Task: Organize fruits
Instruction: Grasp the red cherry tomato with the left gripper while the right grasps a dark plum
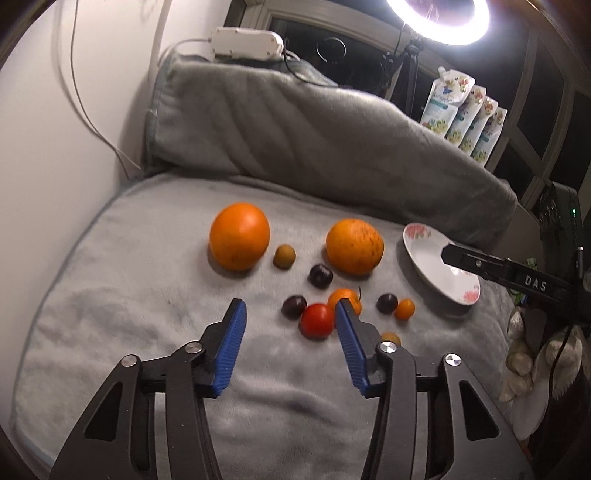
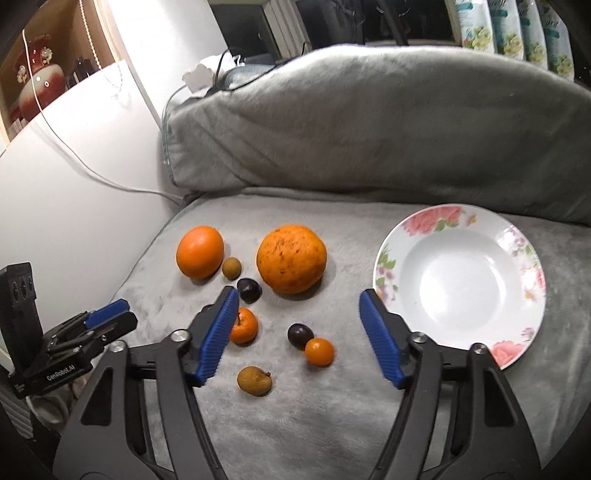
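Fruit lies loose on a grey blanket [image 1: 122, 295]. Two big oranges [image 1: 239, 236] [image 1: 354, 246] lie at the back, with a small brown fruit [image 1: 284, 256] between them. In front are dark plums [image 1: 320, 275] [image 1: 293, 306], a red tomato [image 1: 316, 320], a mandarin [image 1: 347, 297] and a small orange fruit [image 1: 404, 308]. A white flowered plate [image 2: 460, 284] lies empty at the right. My left gripper [image 1: 290, 314] is open and empty, just short of the tomato. My right gripper [image 2: 299, 306] is open and empty, above a plum [image 2: 300, 335] and a small orange fruit [image 2: 319, 351].
A grey cushion [image 2: 369, 122] rises behind the fruit. A white wall with a cable [image 2: 74, 162] stands at the left. Pouches [image 1: 461, 114] and a ring light [image 1: 439, 18] stand at the back right. A brown fruit [image 2: 254, 380] lies nearest me.
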A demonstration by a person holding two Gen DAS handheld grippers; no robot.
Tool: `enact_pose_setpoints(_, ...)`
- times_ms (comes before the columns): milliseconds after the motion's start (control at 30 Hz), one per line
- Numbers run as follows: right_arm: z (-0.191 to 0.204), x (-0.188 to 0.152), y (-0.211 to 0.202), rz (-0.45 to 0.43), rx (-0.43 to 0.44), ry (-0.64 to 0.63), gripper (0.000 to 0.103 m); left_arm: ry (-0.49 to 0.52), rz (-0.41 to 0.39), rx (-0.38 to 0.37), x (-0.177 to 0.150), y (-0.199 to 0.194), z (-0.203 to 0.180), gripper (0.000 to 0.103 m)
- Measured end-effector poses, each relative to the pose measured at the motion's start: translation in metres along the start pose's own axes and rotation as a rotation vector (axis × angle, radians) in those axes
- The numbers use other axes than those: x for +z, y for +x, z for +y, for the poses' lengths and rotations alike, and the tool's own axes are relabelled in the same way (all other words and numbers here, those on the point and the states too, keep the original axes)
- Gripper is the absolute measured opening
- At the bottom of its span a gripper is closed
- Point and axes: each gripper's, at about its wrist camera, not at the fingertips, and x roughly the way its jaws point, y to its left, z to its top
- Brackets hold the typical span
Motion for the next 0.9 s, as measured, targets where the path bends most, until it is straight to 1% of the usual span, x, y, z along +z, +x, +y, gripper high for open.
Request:
enact_pose_setpoints(67, -0.001, -0.001, 0.007, 0.022, 0.01, -0.001, 0.063, 0.0, 0.02, -0.007, -0.004, 0.006, 0.0, 0.045)
enact_pose_setpoints(200, -0.001, -0.005, 0.017, 0.06, 0.01, -0.02, 0.06, 0.004, 0.056, -0.023, -0.009, 0.016, -0.003, 0.039)
enact_pose_setpoints(300, 0.0, -0.008, 0.024, 0.091, 0.002, -0.053, 0.058, 0.007, 0.077, -0.03, -0.012, 0.023, -0.006, 0.039)
enact_pose_setpoints(367, 0.001, -0.011, 0.03, 0.12, -0.004, -0.09, 0.054, 0.011, 0.089, -0.034, -0.014, 0.027, -0.007, 0.039)
enact_pose_setpoints(467, 0.004, -0.013, 0.039, 0.163, -0.02, -0.152, 0.05, 0.016, 0.106, -0.037, -0.017, 0.035, -0.009, 0.038)
enact_pose_setpoints(633, 0.011, -0.016, 0.053, 0.22, -0.037, -0.247, 0.049, 0.012, 0.131, -0.042, -0.019, 0.044, -0.009, 0.038)
enact_pose_setpoints(833, 0.021, -0.016, 0.064, 0.247, -0.019, -0.3, 0.047, 0.019, 0.15, -0.04, -0.019, 0.053, -0.01, 0.036)
enact_pose_setpoints(900, 0.025, -0.017, 0.069, 0.251, -0.035, -0.318, 0.047, 0.024, 0.16, -0.04, -0.019, 0.057, -0.011, 0.035)
